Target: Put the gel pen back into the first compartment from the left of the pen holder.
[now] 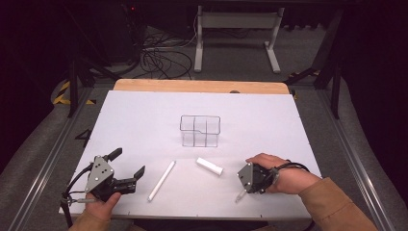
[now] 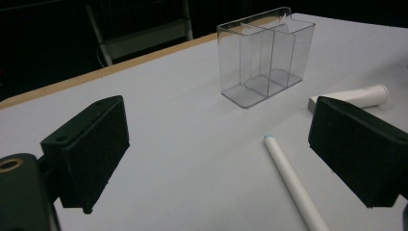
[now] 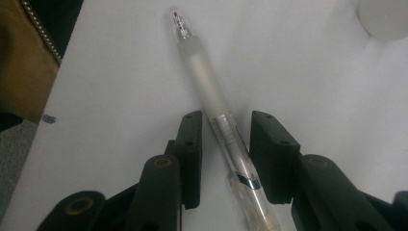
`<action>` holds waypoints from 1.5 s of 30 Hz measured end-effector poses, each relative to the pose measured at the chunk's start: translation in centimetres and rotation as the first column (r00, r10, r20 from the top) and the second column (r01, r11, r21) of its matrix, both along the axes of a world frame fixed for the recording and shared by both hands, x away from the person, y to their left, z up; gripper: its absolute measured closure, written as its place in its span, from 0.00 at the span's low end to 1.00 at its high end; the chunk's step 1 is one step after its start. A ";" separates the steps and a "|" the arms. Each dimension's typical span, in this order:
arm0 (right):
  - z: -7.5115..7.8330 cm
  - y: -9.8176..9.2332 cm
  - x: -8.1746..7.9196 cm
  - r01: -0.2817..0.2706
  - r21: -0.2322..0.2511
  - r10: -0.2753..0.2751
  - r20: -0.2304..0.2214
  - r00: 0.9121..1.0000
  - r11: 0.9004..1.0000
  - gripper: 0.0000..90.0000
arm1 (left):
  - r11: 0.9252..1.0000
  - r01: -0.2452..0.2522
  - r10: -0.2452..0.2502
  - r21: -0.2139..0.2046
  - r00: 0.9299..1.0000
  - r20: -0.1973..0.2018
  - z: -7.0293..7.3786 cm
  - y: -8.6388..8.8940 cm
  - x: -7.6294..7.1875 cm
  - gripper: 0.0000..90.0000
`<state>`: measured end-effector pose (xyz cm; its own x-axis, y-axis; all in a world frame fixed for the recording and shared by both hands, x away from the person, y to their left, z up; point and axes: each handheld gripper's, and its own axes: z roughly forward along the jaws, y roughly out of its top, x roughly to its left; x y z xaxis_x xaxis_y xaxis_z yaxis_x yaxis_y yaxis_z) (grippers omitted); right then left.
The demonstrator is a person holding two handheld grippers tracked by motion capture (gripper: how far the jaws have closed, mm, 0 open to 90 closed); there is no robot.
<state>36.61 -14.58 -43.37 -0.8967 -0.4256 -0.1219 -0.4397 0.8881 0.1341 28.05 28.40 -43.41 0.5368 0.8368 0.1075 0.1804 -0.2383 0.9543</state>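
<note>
Right gripper low over table, jaws apart, straddling clear pen; pen long axis runs along gripper's line, tip pointing away; not yet clamped; left gripper wide apart, idle, farther off.

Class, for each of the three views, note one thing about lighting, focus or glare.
High view: the white table top is evenly lit while the surroundings fall into darkness. Left gripper view: the clear organiser is sharp, with pale reflections on its walls, and the near black fingers look soft. Right gripper view: the pen is fairly sharp, casting only a faint shadow.
</note>
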 end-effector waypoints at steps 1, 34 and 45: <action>0.0 0.1 0.0 -0.006 0.002 0.006 0.002 1.000 1.000 0.74 | 1.000 0.001 -0.001 0.000 1.000 -0.001 0.0 0.0 0.0 0.09; 1.2 -0.1 -0.2 -0.058 0.015 0.058 0.010 0.998 0.998 0.89 | 1.000 0.001 -0.001 0.000 1.000 0.001 0.0 -0.1 0.1 0.09; 3.6 -0.4 -0.1 -0.001 0.131 -0.002 0.020 1.000 0.991 0.88 | 1.000 -0.001 0.001 -0.002 1.000 -0.001 0.0 0.0 0.0 0.09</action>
